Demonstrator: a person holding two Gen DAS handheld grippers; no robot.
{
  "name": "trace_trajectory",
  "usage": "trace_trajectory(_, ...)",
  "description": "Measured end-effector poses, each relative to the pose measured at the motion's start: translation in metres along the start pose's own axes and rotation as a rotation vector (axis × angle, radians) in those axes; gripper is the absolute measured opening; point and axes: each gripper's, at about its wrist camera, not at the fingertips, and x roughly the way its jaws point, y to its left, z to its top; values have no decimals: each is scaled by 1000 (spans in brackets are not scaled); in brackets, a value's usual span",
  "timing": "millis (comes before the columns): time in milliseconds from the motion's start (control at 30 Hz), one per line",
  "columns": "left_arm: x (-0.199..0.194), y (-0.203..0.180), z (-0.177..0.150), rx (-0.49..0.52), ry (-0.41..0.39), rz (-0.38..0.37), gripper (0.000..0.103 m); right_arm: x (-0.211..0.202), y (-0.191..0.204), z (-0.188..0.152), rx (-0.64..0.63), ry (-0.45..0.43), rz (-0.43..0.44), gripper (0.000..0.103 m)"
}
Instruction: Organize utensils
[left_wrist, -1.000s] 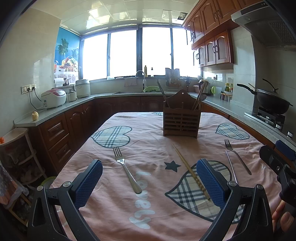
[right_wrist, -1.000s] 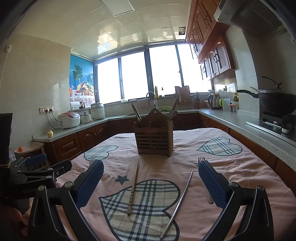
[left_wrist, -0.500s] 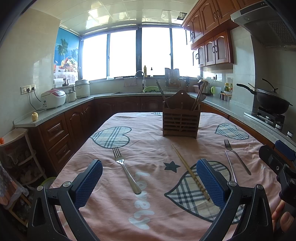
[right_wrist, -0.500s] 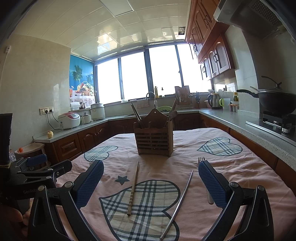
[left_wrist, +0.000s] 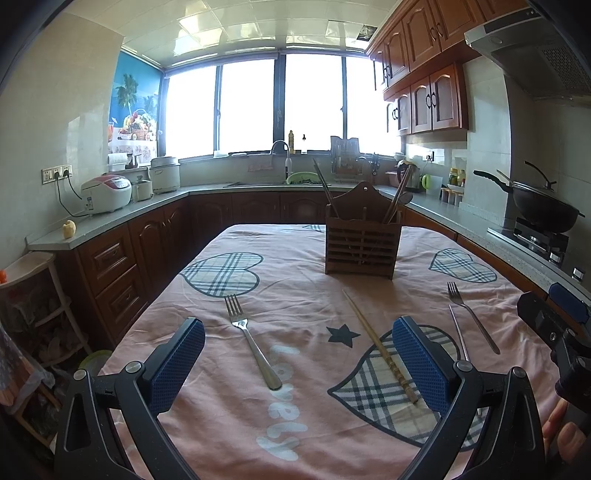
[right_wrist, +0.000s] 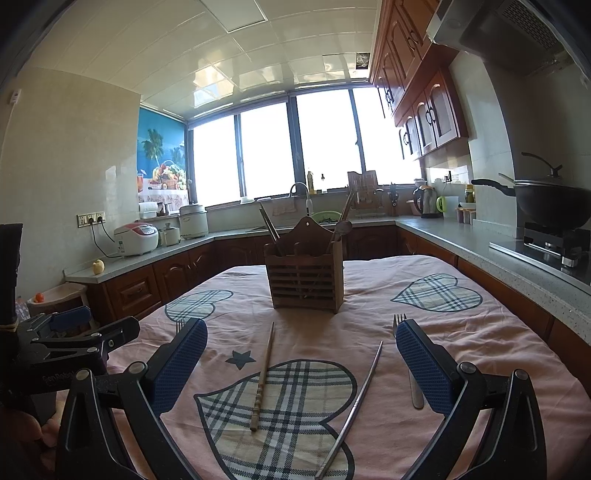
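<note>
Both blue-padded grippers — left gripper (left_wrist: 298, 363), right gripper (right_wrist: 302, 365) — hover with jaws apart and empty, the brown wooden chopstick (right_wrist: 263, 373) lying lengthwise between the right's fingers, pointing towards the slatted wooden utensil holder (right_wrist: 306, 272) — the right nearer.

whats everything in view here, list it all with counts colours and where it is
utensil holder: 1, brown wood, far middle of table, utensils standing in it
forks: 2, silver, one at left, one at right
wooden chopstick: 1, brown, centre
metal chopstick: 1, silver, right of the wooden one
tablecloth: 1, pink with plaid hearts, over table
rice cooker: 1, white and red, left counter
wok: 1, black, stove at right
left gripper: 1, blue pads, open
right gripper: 1, blue pads, open
</note>
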Motion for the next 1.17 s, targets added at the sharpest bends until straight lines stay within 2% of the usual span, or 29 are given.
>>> trace_trajectory(433,8,-1,17,-13,-5,-19,102,13,-10,13,17,30,-32,103)
trace_trajectory(933,15,-5,29,-15,-17,-13,102,29,-16,23,24,50,-9,103)
trace_trajectory(1167,20,-17,31,-2,-14,-40,102,34,-19,22,29,76,-7,103)
